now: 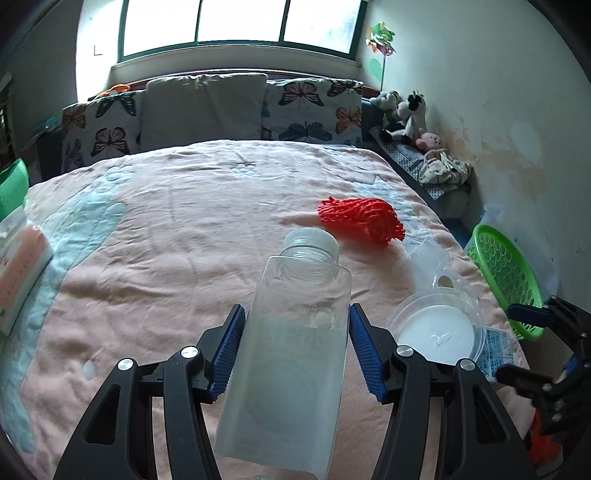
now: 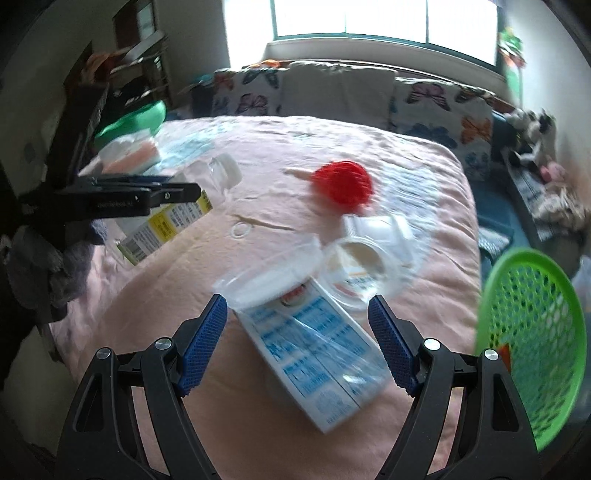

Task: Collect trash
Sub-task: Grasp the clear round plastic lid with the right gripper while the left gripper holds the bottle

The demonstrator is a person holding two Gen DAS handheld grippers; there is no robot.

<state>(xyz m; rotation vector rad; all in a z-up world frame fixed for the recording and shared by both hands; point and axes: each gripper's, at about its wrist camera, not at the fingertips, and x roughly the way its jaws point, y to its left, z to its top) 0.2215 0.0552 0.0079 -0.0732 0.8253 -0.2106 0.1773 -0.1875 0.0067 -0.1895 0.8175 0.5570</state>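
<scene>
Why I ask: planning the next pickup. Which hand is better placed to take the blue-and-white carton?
Right. The right gripper straddles the carton lying on the bed, and its pads apparently are not pressing it yet. The left gripper is occupied, clamped on the clear bottle.

A home bedroom: a bed with pink cover, butterfly pillows, stuffed toys under a window.
</scene>
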